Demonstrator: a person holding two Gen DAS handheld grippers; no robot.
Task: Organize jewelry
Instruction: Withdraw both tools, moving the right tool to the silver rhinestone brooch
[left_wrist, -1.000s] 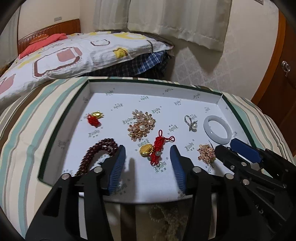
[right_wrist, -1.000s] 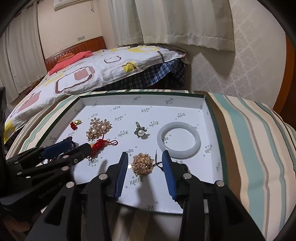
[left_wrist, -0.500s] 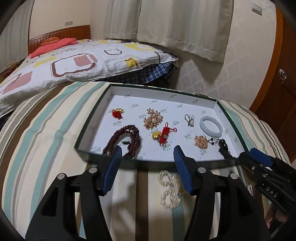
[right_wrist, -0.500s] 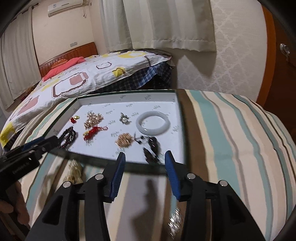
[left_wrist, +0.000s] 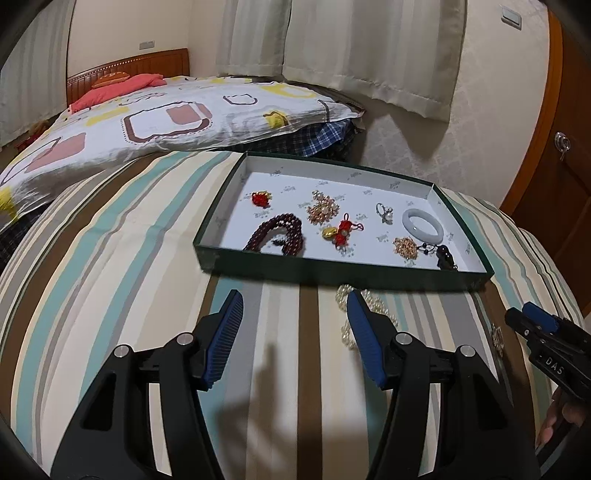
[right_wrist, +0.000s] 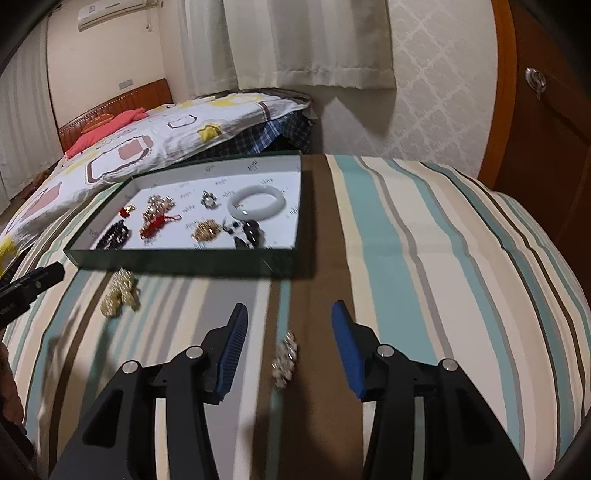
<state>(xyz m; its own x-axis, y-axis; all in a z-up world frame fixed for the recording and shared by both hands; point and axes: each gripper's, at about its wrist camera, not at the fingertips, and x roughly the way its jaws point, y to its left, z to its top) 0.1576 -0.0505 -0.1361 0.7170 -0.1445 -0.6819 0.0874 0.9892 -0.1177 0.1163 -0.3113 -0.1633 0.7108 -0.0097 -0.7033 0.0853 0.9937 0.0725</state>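
Step in hand, I'd judge: fetching the loose pieces left outside the tray (left_wrist: 369, 275).

Both grippers hold nothing. Left gripper (left_wrist: 295, 332) has jaws apart over the striped bedcover (left_wrist: 110, 258), pearl necklace (left_wrist: 373, 306) just by its right pad. Right gripper (right_wrist: 288, 347) jaws are opening, small gold brooch (right_wrist: 285, 358) on the cover between them, unpinched.

Next: lower, pinch each piece, carry it into the tray w/ the rest.

Writing: "DAS" on the right gripper body; tray liner print unreadable.
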